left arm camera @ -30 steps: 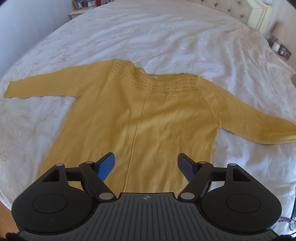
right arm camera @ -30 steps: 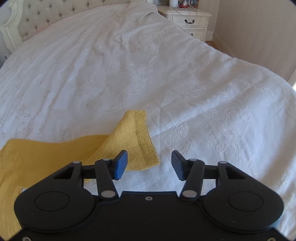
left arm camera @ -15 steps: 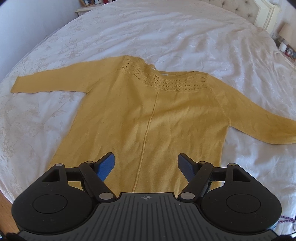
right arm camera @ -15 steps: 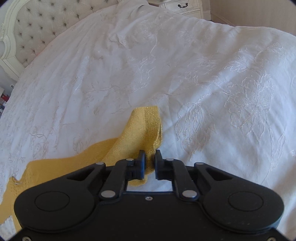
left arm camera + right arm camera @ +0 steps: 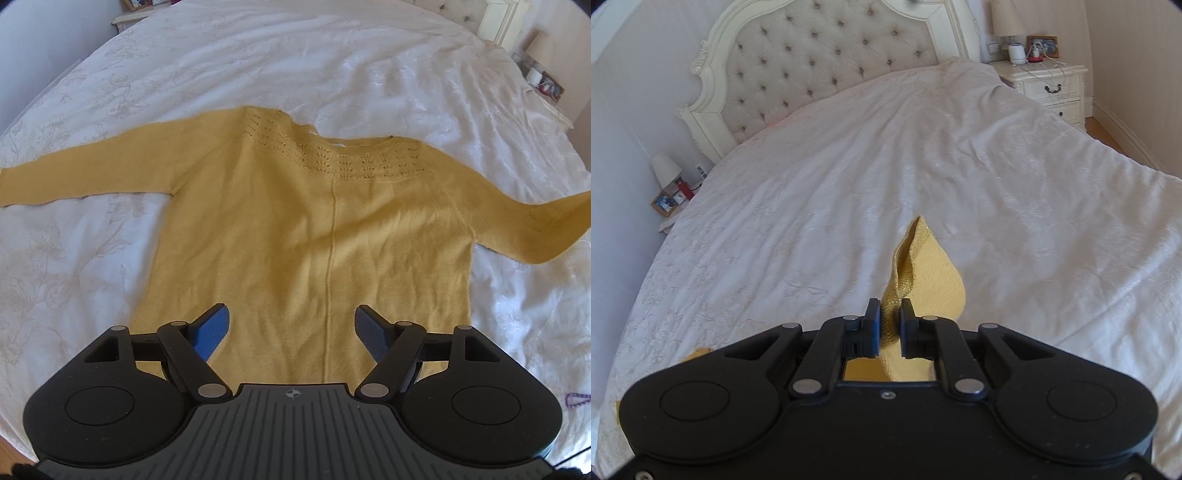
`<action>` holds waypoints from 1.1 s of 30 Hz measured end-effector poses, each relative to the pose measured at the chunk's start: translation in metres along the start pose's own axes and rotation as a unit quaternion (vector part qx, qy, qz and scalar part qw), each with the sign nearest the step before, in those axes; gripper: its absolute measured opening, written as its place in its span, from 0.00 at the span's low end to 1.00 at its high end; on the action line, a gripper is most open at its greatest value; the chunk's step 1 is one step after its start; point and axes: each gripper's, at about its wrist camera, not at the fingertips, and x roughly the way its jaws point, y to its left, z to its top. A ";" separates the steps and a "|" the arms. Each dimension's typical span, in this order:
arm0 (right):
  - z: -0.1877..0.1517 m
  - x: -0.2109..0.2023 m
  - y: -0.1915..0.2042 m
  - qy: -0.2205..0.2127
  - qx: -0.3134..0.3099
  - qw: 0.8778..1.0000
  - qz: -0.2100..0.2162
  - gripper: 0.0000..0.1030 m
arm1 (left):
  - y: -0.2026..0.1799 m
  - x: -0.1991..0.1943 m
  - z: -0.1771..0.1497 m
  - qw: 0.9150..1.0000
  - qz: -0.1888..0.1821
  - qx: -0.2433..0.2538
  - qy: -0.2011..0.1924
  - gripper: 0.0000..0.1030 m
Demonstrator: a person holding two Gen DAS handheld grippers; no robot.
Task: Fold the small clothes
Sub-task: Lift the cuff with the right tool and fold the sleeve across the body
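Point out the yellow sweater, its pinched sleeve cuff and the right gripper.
yellow sweater (image 5: pixel 332 240): left wrist view, on the centre seam of the body.
sleeve cuff (image 5: pixel 925 266): right wrist view, on the raised knit end.
right gripper (image 5: pixel 888 325): right wrist view, midway between the fingertips.

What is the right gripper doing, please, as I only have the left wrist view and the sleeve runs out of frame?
Observer: The right gripper is shut on the sleeve's cuff.
Operator: Is the cuff off the bed?
Observer: Yes, it stands up above the bedspread, folded over itself.
Operator: What lies beyond it?
Observer: Bare bedspread up to a tufted headboard.
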 end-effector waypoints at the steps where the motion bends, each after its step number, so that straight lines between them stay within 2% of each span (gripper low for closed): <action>1: -0.001 0.006 0.019 0.002 -0.005 1.000 0.010 0.17 | 0.011 0.001 0.002 1.000 0.001 0.001 0.000 0.72; 6: -0.019 0.046 0.106 0.020 -0.028 0.997 0.070 0.17 | 0.064 0.007 0.007 1.000 0.013 -0.002 0.005 0.72; 11: -0.054 0.101 0.189 0.058 -0.048 0.990 0.122 0.17 | 0.112 0.014 0.009 0.999 0.029 -0.012 0.014 0.72; 18: -0.117 0.167 0.279 0.119 -0.073 0.978 0.154 0.17 | 0.152 0.022 0.009 0.999 0.037 -0.015 0.026 0.72; 22: -0.150 0.193 0.314 0.147 -0.094 0.972 0.155 0.17 | 0.162 0.027 0.012 0.999 0.040 -0.010 0.027 0.72; 28: -0.180 0.200 0.332 0.162 -0.109 0.964 0.182 0.19 | 0.163 0.031 0.018 0.999 0.042 -0.016 0.016 0.72; 29: -0.183 0.201 0.334 0.164 -0.115 0.960 0.194 0.25 | 0.163 0.032 0.020 0.999 0.040 -0.019 0.016 0.72; 31: -0.188 0.200 0.338 0.166 -0.129 0.956 0.204 0.27 | 0.159 0.033 0.024 0.999 0.034 -0.026 0.012 0.72; 33: -0.189 0.195 0.334 0.165 -0.142 0.954 0.205 0.37 | 0.156 0.035 0.029 0.999 0.028 -0.033 0.007 0.72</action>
